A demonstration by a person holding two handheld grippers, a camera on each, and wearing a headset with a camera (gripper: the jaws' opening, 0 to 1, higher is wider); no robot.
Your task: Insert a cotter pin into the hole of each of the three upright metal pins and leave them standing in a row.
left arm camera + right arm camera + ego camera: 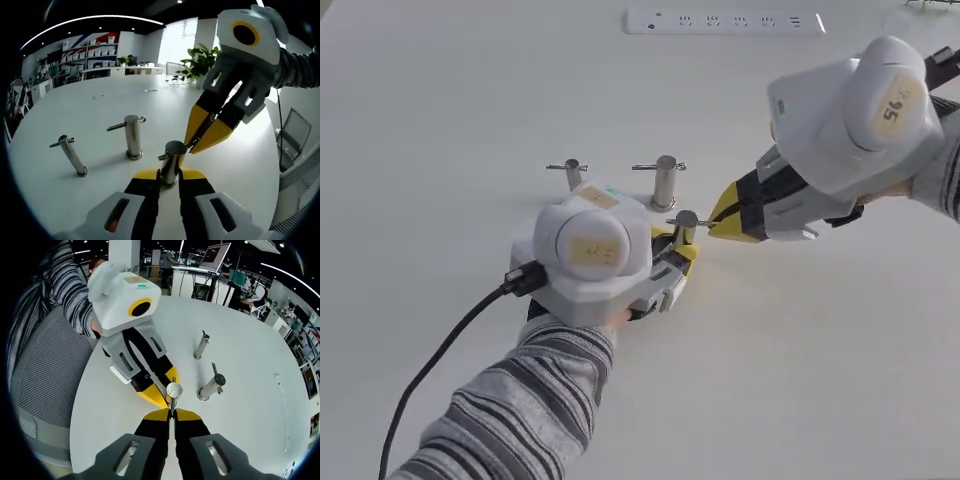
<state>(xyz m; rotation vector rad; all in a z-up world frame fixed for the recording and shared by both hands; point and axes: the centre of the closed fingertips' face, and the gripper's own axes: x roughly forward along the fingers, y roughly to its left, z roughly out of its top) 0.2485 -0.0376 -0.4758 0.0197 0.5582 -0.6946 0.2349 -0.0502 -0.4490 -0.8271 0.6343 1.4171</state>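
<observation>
Three upright metal pins stand on the white table. The far pins each carry a cotter pin through the top. The near pin stands between the jaws of my left gripper, which is shut on its lower shaft. From the right, my right gripper is shut on a thin cotter pin whose tip sits at the near pin's head. In the left gripper view the right gripper's yellow tips touch the pin top, and a cotter end sticks out on the other side.
A white power strip lies at the table's far edge. A black cable trails from the left gripper toward the near left. A grey mesh chair stands beside the table. Open table surface lies to the left and front.
</observation>
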